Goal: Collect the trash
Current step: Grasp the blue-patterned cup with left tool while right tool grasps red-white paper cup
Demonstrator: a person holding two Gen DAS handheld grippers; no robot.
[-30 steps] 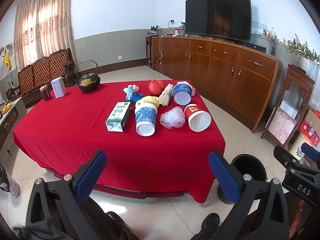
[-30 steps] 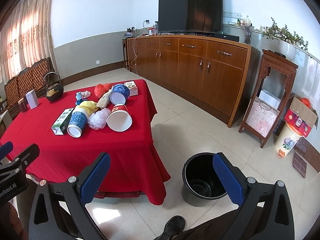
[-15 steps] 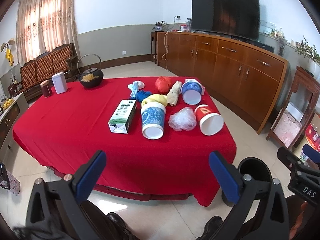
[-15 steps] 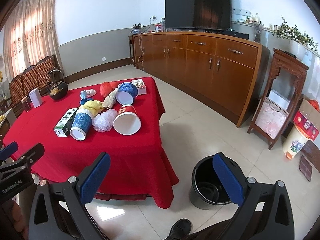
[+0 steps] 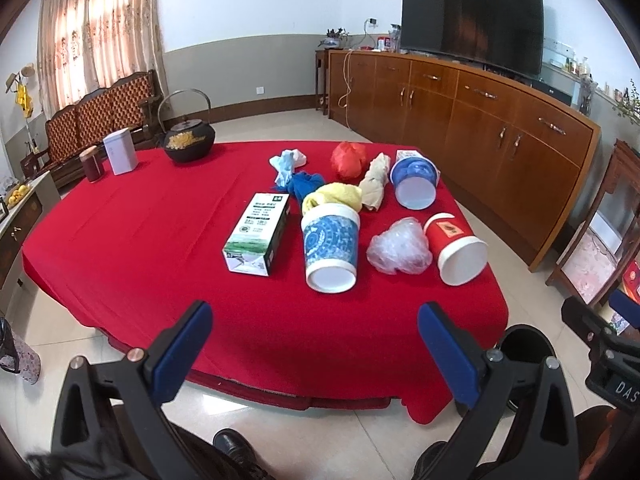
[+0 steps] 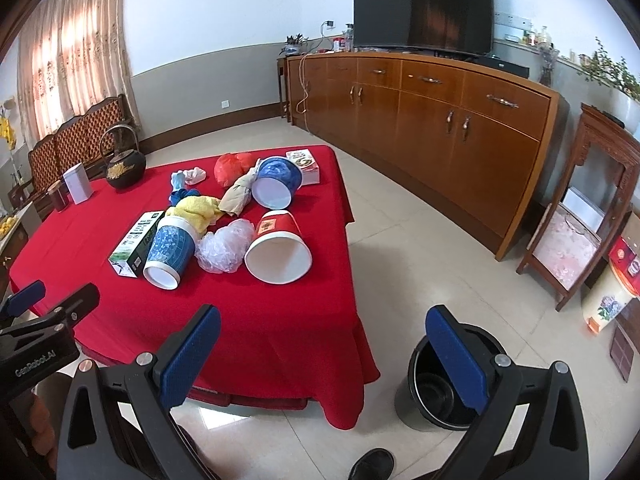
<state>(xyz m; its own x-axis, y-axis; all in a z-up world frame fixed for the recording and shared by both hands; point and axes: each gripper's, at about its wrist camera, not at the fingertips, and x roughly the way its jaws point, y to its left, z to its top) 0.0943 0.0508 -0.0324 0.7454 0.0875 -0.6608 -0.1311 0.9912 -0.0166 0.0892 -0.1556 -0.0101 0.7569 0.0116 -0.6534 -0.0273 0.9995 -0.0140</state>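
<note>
Both tools are up and wide open, and neither has anything between its blue pads: the left tool looks straight across the red tabletop, the right tool sits off the tabletop's corner with the black bin on the floor just beside it. And that bin looks empty, as far as its inside shows, so by my read the collecting hasn't started. All the trash lies in one cluster toward the right side of the tabletop: a green-and-white carton, a blue patterned cup on its side, a crumpled clear plastic bag touching a tipped red cup, and behind them a yellow cloth, a blue tub, a beige wad, a red bag and some pale blue scraps. A dark kettle and two canisters stand well apart at the far left; those look like keepers. So everything is left to do, piece by piece, and the red cup lies nearest the bin side.
</note>
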